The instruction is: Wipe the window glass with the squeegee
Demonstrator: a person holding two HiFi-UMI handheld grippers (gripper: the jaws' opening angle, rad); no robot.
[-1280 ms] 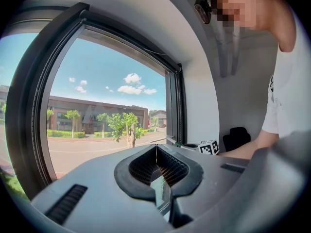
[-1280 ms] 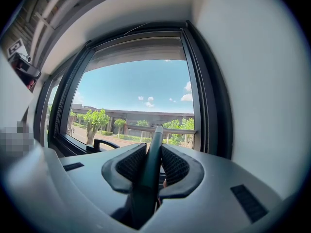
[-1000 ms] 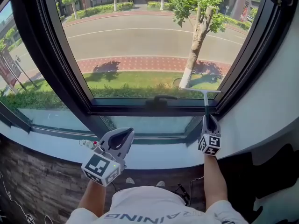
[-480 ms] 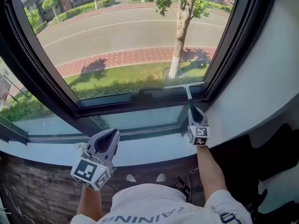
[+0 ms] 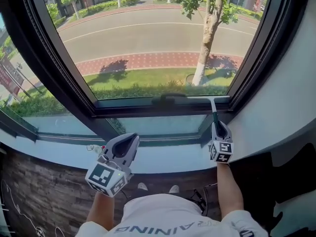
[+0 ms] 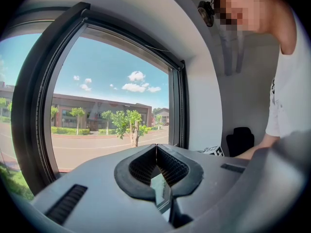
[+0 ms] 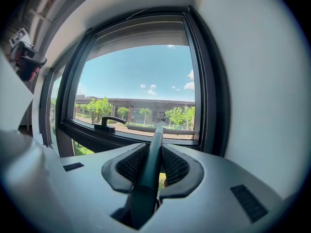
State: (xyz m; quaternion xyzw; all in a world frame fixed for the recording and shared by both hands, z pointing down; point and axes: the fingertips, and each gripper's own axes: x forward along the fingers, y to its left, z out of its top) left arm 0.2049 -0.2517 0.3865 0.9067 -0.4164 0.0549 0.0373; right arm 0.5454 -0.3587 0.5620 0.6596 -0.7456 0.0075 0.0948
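The right gripper point(image 5: 216, 126) grasps the squeegee point(image 5: 213, 106) with its blade at the window glass's point(image 5: 148, 43) 5 o'clock bottom edge, so this stroke looks spent and other strips may remain, while the left gripper point(image 5: 129, 142) hangs clenched and empty.

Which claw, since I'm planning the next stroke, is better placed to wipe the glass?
Right. The right claw is shut on the squeegee, its blade at the bottom edge of the window glass. The left claw is shut on nothing, down by the sill.

White T-shirt point(image 5: 168, 214), grey marker-cubed tools point(image 5: 132, 138) point(image 5: 217, 125)
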